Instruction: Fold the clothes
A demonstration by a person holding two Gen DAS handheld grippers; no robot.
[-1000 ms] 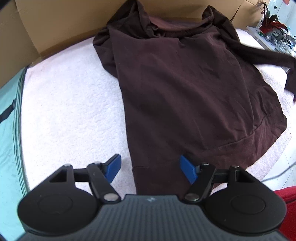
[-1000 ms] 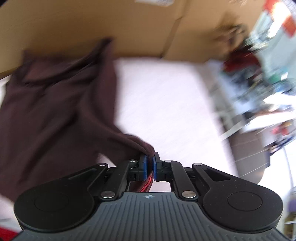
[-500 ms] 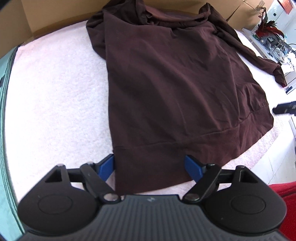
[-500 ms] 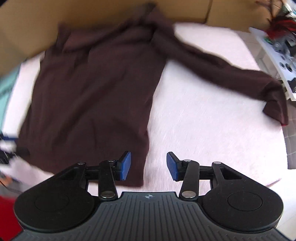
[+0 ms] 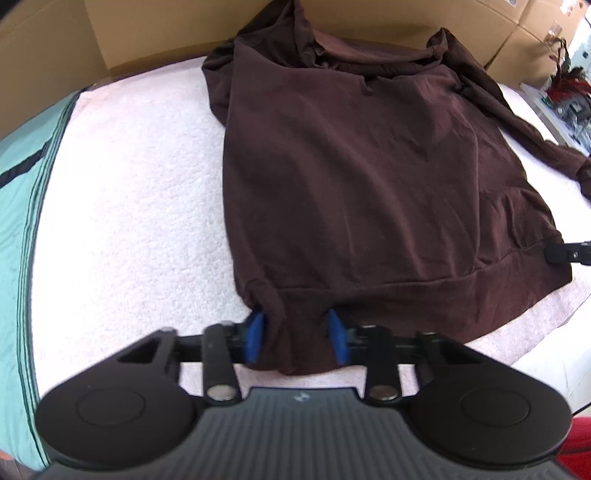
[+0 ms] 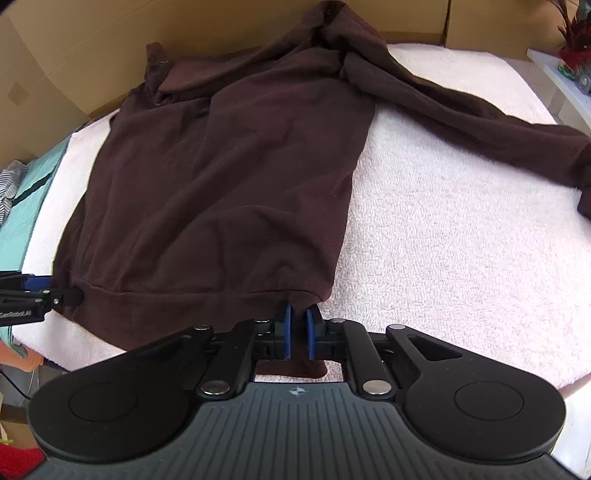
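Observation:
A dark brown hoodie [image 5: 369, 166] lies flat on a white fluffy towel [image 5: 140, 221], hood at the far side and hem toward me. My left gripper [image 5: 296, 334] straddles the hem's left corner, partly closed; the cloth bunches between its blue pads, which still stand apart. My right gripper [image 6: 298, 328] is shut on the hem's right corner of the hoodie [image 6: 229, 166]. One sleeve [image 6: 480, 122] stretches out to the right across the towel [image 6: 443, 240]. Each gripper shows at the edge of the other's view: the right gripper [image 5: 569, 253] and the left gripper [image 6: 55, 293].
Cardboard boxes [image 5: 147, 29] wall the far side. A teal cloth [image 5: 18, 221] lies left of the towel, with a striped cloth [image 6: 7, 188] on it. A white shelf [image 6: 561, 77] with a red feathery item stands at the right. Something red [image 5: 580, 458] sits below the near edge.
The right gripper let go of the sleeve, moved to the hem's right corner and shut on it. The left gripper moved onto the left corner and narrowed its fingers around the cloth.

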